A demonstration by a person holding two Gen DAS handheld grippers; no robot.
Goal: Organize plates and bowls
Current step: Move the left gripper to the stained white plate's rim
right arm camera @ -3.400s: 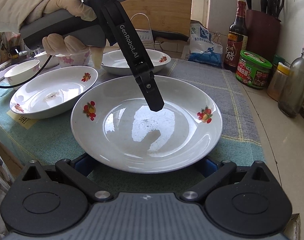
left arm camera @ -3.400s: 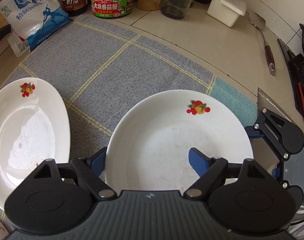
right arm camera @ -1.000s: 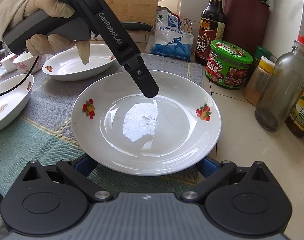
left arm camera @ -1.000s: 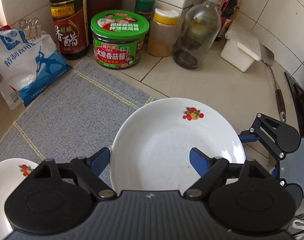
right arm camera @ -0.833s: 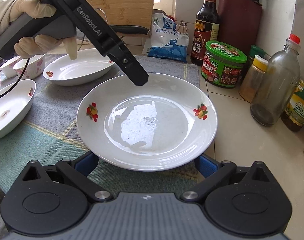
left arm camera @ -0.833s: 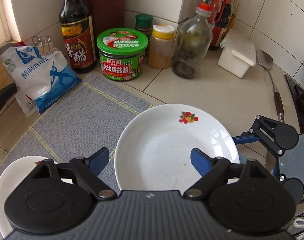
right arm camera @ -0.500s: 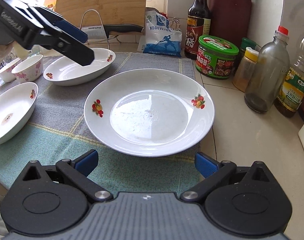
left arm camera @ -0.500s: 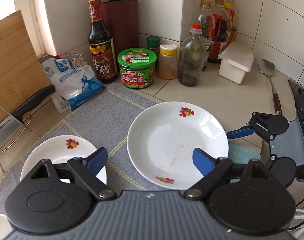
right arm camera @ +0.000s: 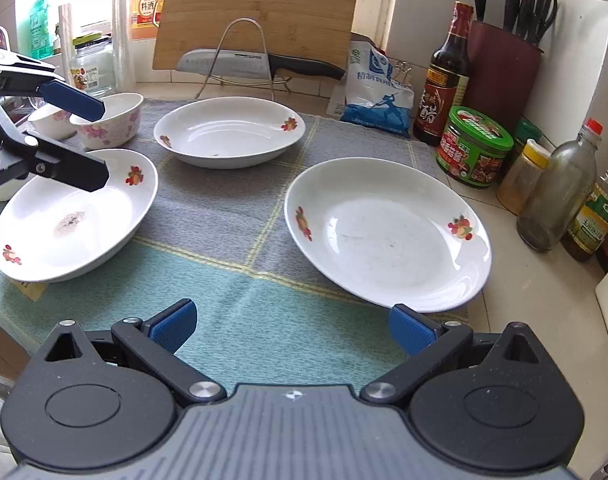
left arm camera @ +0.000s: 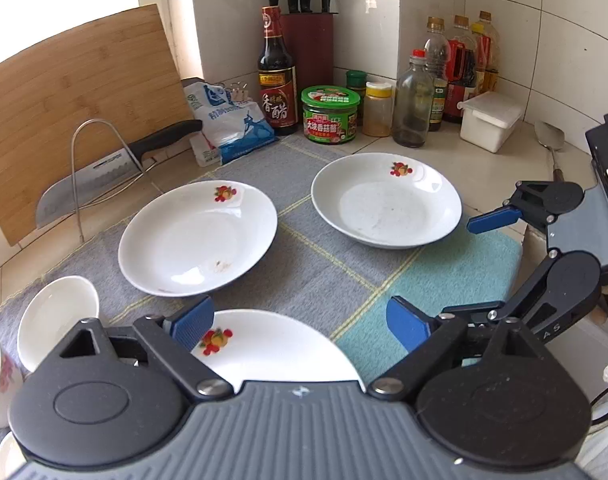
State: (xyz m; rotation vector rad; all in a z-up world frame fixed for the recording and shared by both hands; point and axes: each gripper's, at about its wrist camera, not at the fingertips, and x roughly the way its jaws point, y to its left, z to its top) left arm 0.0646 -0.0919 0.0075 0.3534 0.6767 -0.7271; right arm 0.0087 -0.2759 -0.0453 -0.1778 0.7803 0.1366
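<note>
Three white fruit-print plates lie apart on the checked cloth (right arm camera: 231,216). One plate (right arm camera: 388,232) is at the right, partly on the tile counter; it also shows in the left wrist view (left arm camera: 386,200). A second plate (right arm camera: 229,130) is at the back (left arm camera: 197,238). A third plate (right arm camera: 71,216) is at the left (left arm camera: 279,352). My left gripper (left arm camera: 299,326) is open above the third plate's rim, holding nothing. My right gripper (right arm camera: 289,326) is open and empty over the cloth, short of the right plate. Small floral bowls (right arm camera: 107,120) stand at the far left.
Sauce bottles (right arm camera: 444,76), a green-lidded jar (right arm camera: 476,148), a glass bottle (right arm camera: 560,192) and a salt bag (right arm camera: 372,88) line the back right. A cleaver on a wire rack (right arm camera: 239,64) and a cutting board (right arm camera: 259,4) stand behind. A spatula (left arm camera: 550,140) lies near the wall.
Both grippers have let go of the right plate and drawn back. The plate now rests at the cloth's right edge. My left gripper moved back over the near-left plate.
</note>
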